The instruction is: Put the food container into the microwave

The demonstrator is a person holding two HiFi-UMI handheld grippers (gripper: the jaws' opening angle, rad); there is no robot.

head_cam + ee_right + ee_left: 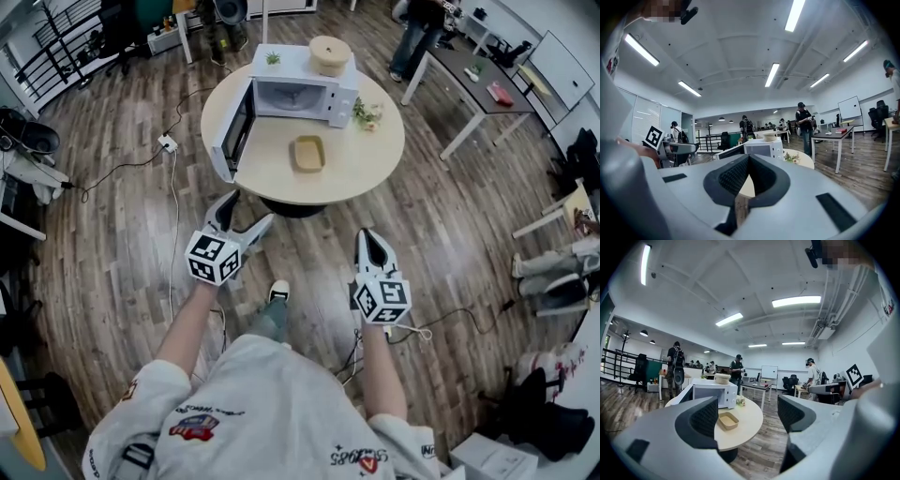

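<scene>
Pale printed tee point(253, 412); left claw point(251, 206), right claw point(368, 234) grey, perhaps off-white.

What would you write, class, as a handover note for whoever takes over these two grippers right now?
Left gripper: fingers open, empty, held short of the table.
Right gripper: fingers shut, empty, also short of the table.
Food container: on the table in front of the microwave, not held.
Microwave door: already open.
Left to do: grasp the container and set it inside the microwave.
</scene>
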